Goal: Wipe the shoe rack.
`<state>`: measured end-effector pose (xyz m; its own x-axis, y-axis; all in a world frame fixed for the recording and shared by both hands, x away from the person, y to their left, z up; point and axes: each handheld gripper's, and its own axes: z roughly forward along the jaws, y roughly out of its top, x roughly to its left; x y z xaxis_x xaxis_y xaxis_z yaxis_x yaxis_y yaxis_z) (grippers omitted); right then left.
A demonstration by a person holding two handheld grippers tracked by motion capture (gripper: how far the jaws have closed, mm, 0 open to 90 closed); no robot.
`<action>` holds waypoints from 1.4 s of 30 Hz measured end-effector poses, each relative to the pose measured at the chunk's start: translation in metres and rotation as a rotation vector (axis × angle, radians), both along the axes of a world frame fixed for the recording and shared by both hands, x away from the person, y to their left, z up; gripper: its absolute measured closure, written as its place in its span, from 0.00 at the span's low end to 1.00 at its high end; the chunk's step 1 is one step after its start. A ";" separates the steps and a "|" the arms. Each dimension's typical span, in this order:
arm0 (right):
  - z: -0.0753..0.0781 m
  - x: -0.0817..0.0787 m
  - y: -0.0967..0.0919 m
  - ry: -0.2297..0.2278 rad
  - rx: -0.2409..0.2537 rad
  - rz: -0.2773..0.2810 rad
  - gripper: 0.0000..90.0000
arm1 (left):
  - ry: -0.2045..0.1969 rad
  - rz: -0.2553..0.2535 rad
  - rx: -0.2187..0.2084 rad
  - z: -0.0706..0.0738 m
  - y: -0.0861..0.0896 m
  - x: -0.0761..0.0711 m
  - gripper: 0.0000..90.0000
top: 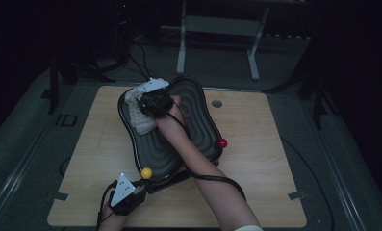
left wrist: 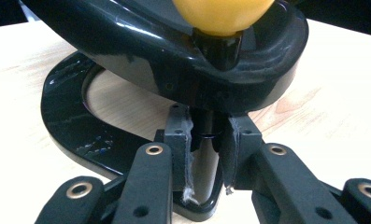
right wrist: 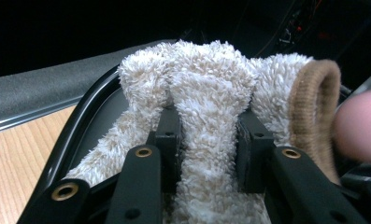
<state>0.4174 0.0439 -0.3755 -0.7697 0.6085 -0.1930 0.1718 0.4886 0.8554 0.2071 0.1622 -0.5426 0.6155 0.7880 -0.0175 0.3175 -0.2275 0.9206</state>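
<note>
A black wavy tray [top: 198,122] on a black base lies across the wooden table [top: 261,173], with a yellow ball knob [top: 146,173] at its near end and a red ball knob [top: 222,143] on its right side. My left gripper [top: 131,192] is at the near left. In the left gripper view its jaws [left wrist: 206,137] are shut on the black post [left wrist: 217,49] under the yellow ball [left wrist: 223,14]. My right gripper [top: 154,103] is over the tray's far left end, shut [right wrist: 210,140] on a fluffy cream sock [right wrist: 211,88] with a brown cuff [right wrist: 314,107]. The sock [top: 139,120] drapes onto the tray.
A small round grommet [top: 217,103] sits in the table's far part. A pale metal stand [top: 217,29] and cables [top: 140,62] are on the dark floor behind the table. A blurred pink knob [right wrist: 360,126] is close at the right of the right gripper view.
</note>
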 end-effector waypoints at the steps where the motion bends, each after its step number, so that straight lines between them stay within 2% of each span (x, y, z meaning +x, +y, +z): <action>1: -0.002 -0.002 -0.001 -0.001 0.001 0.004 0.74 | 0.000 0.000 0.002 0.000 0.000 0.000 0.83; 10: -0.016 -0.023 -0.014 -0.003 -0.001 0.042 0.74 | 0.001 0.003 0.001 0.000 0.000 0.000 0.82; 15: -0.027 -0.039 -0.022 -0.017 -0.024 0.068 0.74 | 0.003 0.003 -0.001 0.000 0.000 0.000 0.82; 27: -0.049 -0.073 -0.044 -0.010 -0.032 0.114 0.74 | 0.004 0.005 -0.001 0.000 -0.001 0.000 0.83; 42: -0.071 -0.107 -0.069 -0.012 -0.042 0.146 0.75 | 0.005 0.006 0.003 0.001 -0.001 0.000 0.83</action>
<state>0.3108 -0.0250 -0.4461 -0.8470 0.4815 -0.2252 0.0865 0.5428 0.8354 0.2072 0.1614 -0.5420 0.6108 0.7916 -0.0183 0.3233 -0.2283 0.9184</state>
